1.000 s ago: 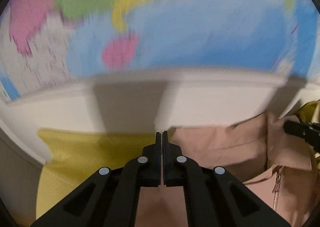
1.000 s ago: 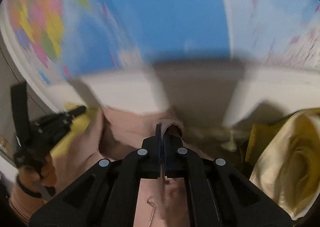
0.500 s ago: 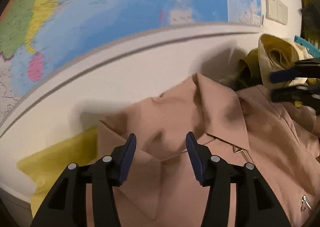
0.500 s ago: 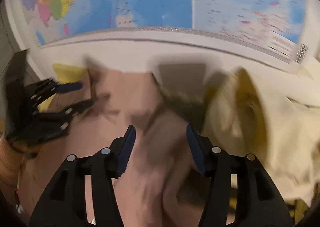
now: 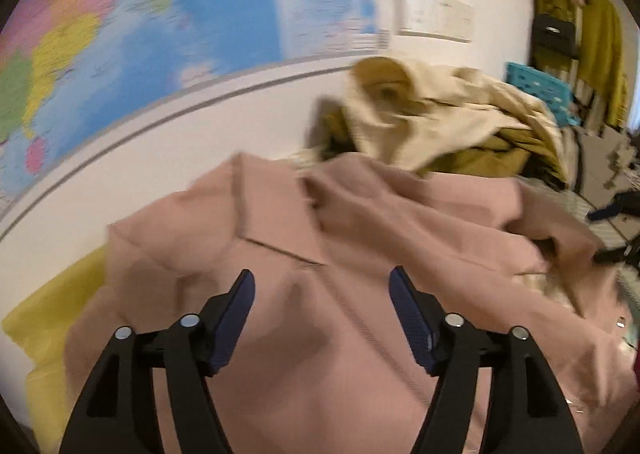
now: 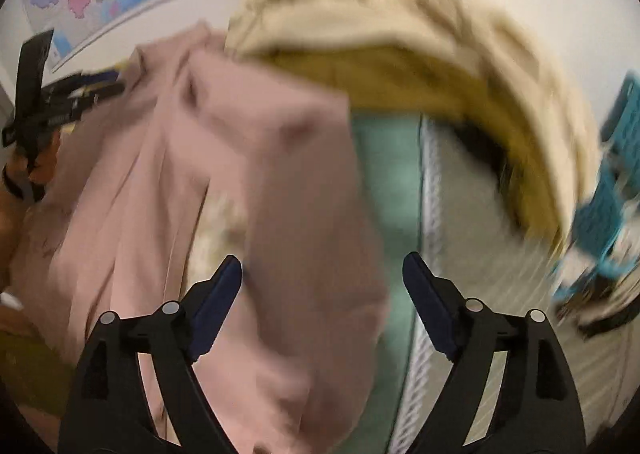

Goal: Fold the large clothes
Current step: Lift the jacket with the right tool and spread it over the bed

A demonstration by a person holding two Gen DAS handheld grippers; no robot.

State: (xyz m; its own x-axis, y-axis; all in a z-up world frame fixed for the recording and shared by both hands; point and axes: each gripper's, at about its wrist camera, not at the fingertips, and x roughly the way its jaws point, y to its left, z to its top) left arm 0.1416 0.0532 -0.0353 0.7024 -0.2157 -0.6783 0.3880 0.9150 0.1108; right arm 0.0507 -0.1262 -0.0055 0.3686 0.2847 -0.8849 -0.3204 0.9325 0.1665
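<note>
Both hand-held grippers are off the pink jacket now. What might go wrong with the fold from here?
1. The pink jacket lies rumpled, sleeve bunched at the right; folding now would probably trap creases.
2. The cream coat is heaped right against it; the right hand-held gripper, jaws opening, might catch both.
3. The left hand-held gripper, jaws opening over the jacket's middle with nothing held, may pinch two layers.

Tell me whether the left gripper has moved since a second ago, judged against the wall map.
Yes. The left gripper has swung right: the wall map, which filled the top of its view, now sits at upper left. Its jaws are opening over the pink jacket, gripping nothing.
</note>
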